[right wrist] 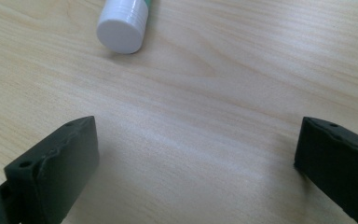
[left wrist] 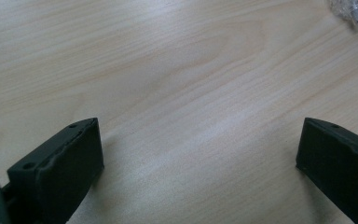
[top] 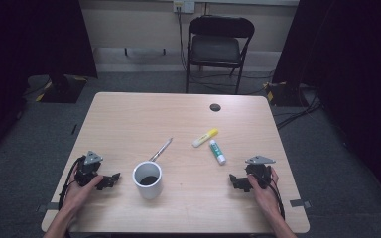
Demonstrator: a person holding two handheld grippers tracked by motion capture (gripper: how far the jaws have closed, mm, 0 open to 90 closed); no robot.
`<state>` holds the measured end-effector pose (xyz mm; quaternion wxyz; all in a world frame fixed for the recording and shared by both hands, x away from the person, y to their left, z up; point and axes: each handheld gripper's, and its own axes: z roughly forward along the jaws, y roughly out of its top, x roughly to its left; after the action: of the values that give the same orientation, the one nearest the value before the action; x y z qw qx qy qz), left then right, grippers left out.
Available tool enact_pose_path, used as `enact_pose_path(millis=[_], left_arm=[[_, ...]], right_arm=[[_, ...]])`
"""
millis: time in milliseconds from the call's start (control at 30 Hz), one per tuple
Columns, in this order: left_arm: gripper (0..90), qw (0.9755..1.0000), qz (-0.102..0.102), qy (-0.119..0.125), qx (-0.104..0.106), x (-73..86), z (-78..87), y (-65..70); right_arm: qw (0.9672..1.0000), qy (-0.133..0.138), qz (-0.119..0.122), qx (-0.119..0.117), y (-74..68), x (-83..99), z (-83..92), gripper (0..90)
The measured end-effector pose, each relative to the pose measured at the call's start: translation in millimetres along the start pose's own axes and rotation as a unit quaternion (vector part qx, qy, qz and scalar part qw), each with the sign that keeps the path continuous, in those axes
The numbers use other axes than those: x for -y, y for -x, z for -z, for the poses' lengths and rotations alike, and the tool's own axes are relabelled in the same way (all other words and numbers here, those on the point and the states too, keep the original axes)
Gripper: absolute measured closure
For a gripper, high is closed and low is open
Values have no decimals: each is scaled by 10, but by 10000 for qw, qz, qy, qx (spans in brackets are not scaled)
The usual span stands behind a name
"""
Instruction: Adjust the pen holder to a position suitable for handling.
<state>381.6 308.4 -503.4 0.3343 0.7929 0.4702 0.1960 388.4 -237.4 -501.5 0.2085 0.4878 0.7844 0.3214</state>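
Observation:
My left gripper (top: pixel 109 180) rests on the table's near left, held by a hand, its jaws pointing toward a white cup (top: pixel 148 179) just to its right. In the left gripper view the left gripper (left wrist: pixel 200 126) stands open over bare wood, with a clear pen tip (left wrist: pixel 350 11) at the top right. My right gripper (top: pixel 238 182) rests at the near right, also in a hand. In its own view the right gripper (right wrist: pixel 198 122) is open with nothing between the jaws, and the white cap of a green glue stick (right wrist: pixel 122 28) lies ahead of it.
A pen (top: pixel 161 149) lies behind the cup. A yellow marker (top: pixel 205 138) and the glue stick (top: pixel 217 151) lie at centre right. A black grommet (top: pixel 215 107) sits near the table's far edge (top: pixel 178 94). A folding chair (top: pixel 216 47) stands beyond.

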Motion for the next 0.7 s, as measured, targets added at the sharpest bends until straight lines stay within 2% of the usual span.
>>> enact_pose_path(millis=[333, 400, 467, 533, 600, 700], left_arm=[[19, 10000, -33, -13, 14, 0, 12, -8], [68, 10000, -32, 42, 8, -7, 33, -8], [173, 10000, -42, 67, 14, -9, 45, -15], [157, 10000, -39, 56, 11, -10, 75, -25], [186, 9996, 71, 254, 47, -10, 109, -27], [182, 9991, 186, 376, 31, -18, 152, -40]], right_arm=[[10000, -1, 1, 1, 0, 0, 0, 0], [10000, 0, 0, 1, 0, 0, 0, 0], [10000, 0, -1, 0, 0, 0, 0, 0], [10000, -1, 0, 1, 0, 0, 0, 0], [10000, -1, 0, 0, 0, 0, 0, 0], [10000, -4, 3, -9, 2, 0, 1, 0]])
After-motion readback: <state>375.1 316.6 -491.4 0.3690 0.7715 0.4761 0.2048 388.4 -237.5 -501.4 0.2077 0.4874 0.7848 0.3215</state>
